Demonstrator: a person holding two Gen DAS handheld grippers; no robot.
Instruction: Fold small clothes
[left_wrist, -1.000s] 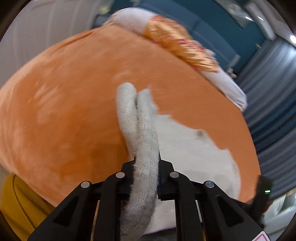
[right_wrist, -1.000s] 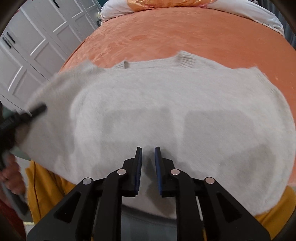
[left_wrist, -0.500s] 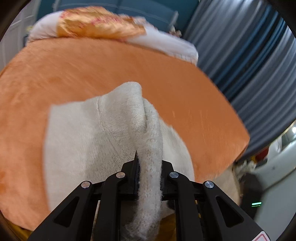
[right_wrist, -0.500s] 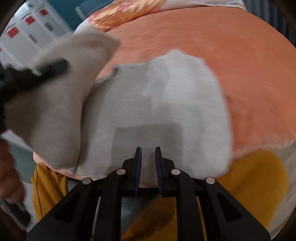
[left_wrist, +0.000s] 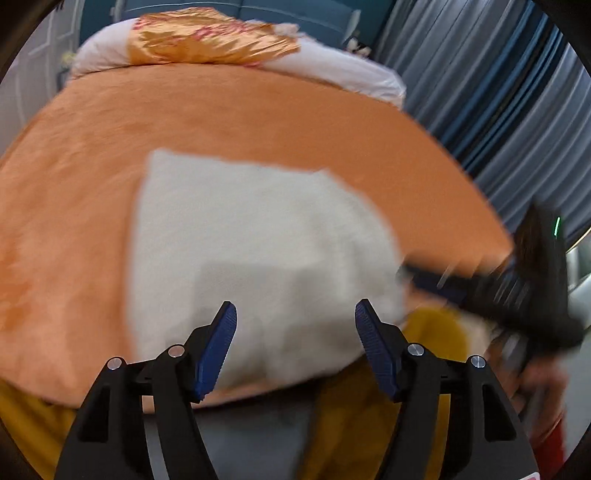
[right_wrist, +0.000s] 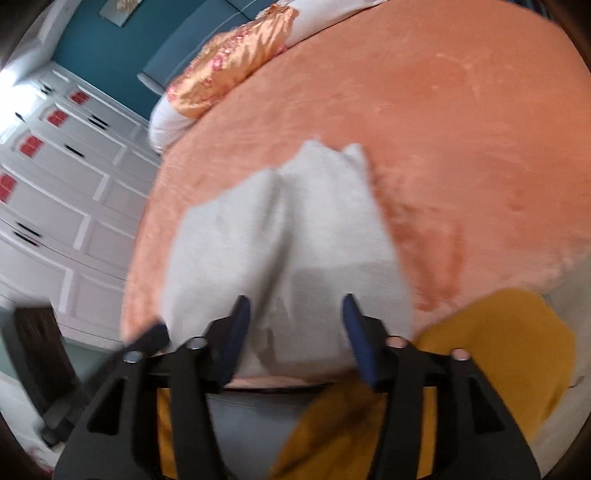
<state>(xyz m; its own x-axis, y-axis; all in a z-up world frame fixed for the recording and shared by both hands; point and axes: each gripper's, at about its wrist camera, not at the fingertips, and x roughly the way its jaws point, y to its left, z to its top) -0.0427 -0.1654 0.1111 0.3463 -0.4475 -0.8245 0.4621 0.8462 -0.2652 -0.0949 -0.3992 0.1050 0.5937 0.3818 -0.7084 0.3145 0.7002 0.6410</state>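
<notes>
Left wrist view: left gripper (left_wrist: 295, 325) jaws spread wide, holding nothing; right gripper at 3 o'clock, blurred.
Right wrist view: right gripper (right_wrist: 293, 321) jaws wide apart, empty.
Sweater: white knit sweater (left_wrist: 255, 243) folded, lying on the orange bedspread (left_wrist: 240, 114) near its front edge.
Pillow: at 12 o'clock (left_wrist: 207, 37).
</notes>
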